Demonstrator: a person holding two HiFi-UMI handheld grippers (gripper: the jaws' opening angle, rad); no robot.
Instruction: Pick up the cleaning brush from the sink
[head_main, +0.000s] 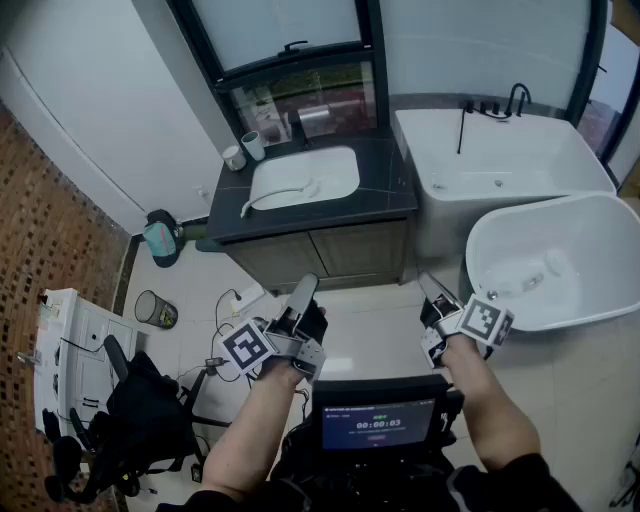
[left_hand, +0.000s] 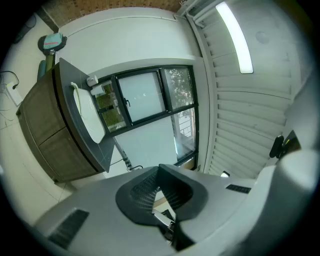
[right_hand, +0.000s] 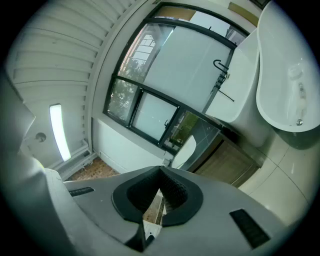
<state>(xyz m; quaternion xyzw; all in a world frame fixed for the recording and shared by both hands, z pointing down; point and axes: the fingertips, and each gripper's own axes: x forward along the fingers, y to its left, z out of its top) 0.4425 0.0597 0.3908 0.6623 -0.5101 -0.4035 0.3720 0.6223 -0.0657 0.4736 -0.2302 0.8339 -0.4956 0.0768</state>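
Observation:
The cleaning brush (head_main: 288, 191) is white with a long curved handle and lies in the white sink (head_main: 334, 186) set in a dark vanity top, far ahead of both grippers. My left gripper (head_main: 304, 291) is held over the floor in front of the vanity, shut and empty. My right gripper (head_main: 433, 289) is beside it to the right, also shut with nothing in it. In the left gripper view the jaws (left_hand: 159, 168) are closed and the sink (left_hand: 90, 118) shows far off at the left. In the right gripper view the closed jaws (right_hand: 161, 170) point towards the sink (right_hand: 186, 149).
Two cups (head_main: 243, 151) and a faucet (head_main: 298, 130) stand at the back of the counter. A white bathtub (head_main: 566, 296) and a second white tub (head_main: 470, 170) lie to the right. A waste bin (head_main: 155, 309), a black chair (head_main: 135, 410) and cables are at the left. A screen (head_main: 380, 416) is at my chest.

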